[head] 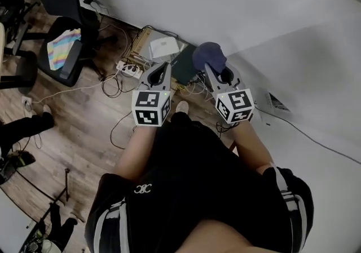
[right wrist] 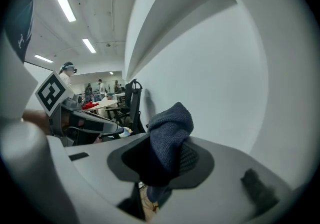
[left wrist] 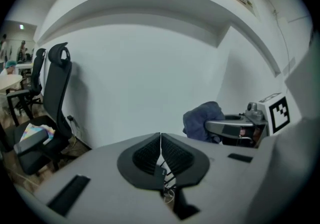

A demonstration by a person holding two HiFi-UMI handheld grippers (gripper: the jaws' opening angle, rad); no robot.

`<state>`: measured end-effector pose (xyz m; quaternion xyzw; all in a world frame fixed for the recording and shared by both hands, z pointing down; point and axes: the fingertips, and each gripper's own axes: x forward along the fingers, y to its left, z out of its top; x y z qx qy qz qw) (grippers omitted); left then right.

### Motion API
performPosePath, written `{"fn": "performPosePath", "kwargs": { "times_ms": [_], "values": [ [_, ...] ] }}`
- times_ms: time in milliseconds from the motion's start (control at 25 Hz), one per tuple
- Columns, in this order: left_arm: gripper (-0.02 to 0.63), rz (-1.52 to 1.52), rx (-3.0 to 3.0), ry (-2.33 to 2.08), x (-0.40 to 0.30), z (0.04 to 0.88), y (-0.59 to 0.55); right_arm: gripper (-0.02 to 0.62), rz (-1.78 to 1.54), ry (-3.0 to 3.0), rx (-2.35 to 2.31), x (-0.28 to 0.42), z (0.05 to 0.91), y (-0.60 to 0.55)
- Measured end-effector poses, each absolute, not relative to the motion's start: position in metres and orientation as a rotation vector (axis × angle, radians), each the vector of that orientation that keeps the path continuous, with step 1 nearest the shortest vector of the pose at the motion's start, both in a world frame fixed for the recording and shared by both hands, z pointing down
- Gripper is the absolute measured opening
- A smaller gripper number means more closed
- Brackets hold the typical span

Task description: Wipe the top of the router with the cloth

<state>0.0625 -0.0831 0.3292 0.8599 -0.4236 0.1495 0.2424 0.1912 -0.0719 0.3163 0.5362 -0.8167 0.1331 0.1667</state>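
Cloth of dark blue knitted fabric [head: 208, 54] [right wrist: 170, 133] is pinched in the right claw [head: 217, 74] [right wrist: 167, 160]. It is bunched above the jaws and a lower end hangs between them, so the jaw tips are largely covered in the head view. The same cloth is seen past the left claw [head: 163, 71] [left wrist: 160, 148] in the left gripper view [left wrist: 202, 120]. The left claw is closed, its ribbed pads pressed together with nothing between them.

Both claws are held side by side above the wooden floor [head: 84, 116], raised in front of the person's dark clothing.

The flat white router [head: 163, 48] lies at the far edge of the floor, against the white wall [head: 237, 4], among tangled cables. It is below and apart from both claws. What it rests on is hard to make out. A dark flat object just beside it is partly hidden behind the left claw.

A white power strip [head: 128, 68] lies near the router. A black office chair [head: 65, 15] [left wrist: 50, 103], cut off at the top edge of the head view, carries a striped multicoloured fabric [head: 62, 48] on its seat.
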Motion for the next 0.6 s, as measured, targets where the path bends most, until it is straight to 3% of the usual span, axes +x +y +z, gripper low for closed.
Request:
{"fn": "performPosePath", "kwargs": {
  "times_ms": [600],
  "values": [
    [0.015,0.476,2.078,-1.283,0.021,0.462,-0.047,0.11,0.742,-2.31,1.148,0.145,0.476,-0.093]
  ]
}}
